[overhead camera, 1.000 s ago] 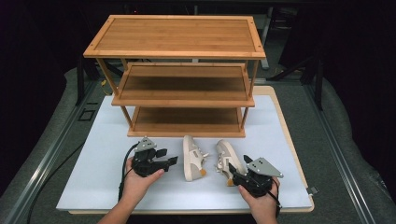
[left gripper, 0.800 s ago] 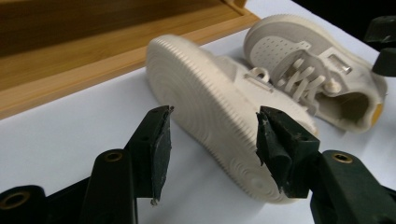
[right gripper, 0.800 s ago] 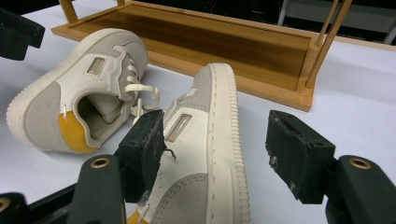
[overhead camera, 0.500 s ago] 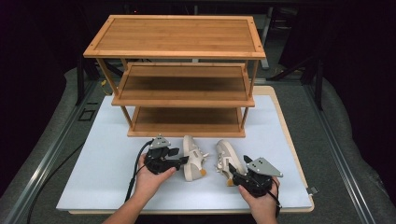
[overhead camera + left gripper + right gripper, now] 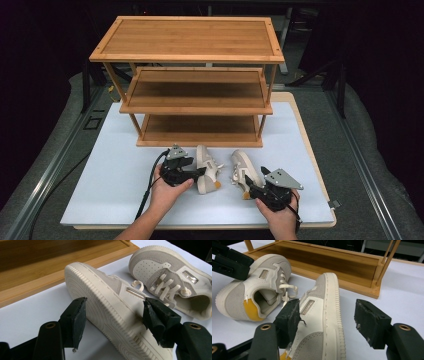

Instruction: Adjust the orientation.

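left gripper view, left claw (image 5: 110, 327) spread, just opening, left shoe (image 5: 117, 312) between its jaws

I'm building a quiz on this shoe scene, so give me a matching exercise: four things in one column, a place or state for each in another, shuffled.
Things:
1. left shoe
2. right shoe
3. rack
4. white mat

Places or states:
A. spread under the rack and both shoes
B. three wooden shelves, all bare
C. between the jaws of the left gripper
D. between the jaws of the right gripper

Pairs: 1-C, 2-D, 3-B, 4-A
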`<state>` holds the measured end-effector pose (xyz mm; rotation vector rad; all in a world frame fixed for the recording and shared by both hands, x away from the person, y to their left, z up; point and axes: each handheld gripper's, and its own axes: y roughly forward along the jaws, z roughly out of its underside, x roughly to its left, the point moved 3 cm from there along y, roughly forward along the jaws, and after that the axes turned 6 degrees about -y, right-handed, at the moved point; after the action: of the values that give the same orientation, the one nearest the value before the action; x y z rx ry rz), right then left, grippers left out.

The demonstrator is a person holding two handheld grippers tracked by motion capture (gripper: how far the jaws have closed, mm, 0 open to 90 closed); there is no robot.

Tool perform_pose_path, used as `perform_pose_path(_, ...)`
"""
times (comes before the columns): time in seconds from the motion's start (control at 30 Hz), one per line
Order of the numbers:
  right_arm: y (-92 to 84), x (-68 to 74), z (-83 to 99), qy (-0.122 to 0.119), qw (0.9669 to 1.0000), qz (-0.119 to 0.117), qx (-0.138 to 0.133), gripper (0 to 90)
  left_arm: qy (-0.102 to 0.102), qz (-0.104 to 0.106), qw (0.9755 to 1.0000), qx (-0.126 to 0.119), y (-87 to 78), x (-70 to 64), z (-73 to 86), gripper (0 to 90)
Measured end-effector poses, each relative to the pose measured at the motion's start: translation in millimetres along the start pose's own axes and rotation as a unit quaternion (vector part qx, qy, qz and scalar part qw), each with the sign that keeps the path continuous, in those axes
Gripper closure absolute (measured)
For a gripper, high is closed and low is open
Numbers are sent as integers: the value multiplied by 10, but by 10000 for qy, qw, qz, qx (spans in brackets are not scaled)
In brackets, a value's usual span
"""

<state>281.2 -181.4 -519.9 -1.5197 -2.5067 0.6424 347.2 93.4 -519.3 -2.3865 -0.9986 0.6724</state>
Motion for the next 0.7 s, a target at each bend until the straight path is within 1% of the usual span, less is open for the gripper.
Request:
perform_pose_path(0.13, -1, -4, 0, -1, 10000, -6, -7, 371, 7, 0, 10000, -3, -27, 17, 8, 355)
perform_pose_path(0.2, -4, -11, 0, 1, 10000, 18, -30, 371, 18, 25, 10000, -11, -50, 24, 17, 383)
perform_pose_path(0.3, -21, -14, -8, -2, 10000, 49, -32, 371, -4, 25, 10000, -57, -80, 47, 36, 392)
perform_pose_path(0.37, -38, -26, -16, -7, 9999, 156, -55, 372, -41, 6, 10000, -69, -107, 62, 45, 395)
perform_pose_path(0.4, -41, -33, -17, 13, 9999, 80, -100, 373, -42, -15, 10000, -69, -121, 70, 50, 398)
perform_pose_path(0.5, -48, -50, -11, 60, 9999, 97, -99, 373, -49, -35, 10000, -74, -145, 89, 60, 400)
perform_pose_path(0.7, -43, -39, -12, 41, 9999, 57, -107, 373, -109, -48, 9999, -84, -193, 142, 87, 400)
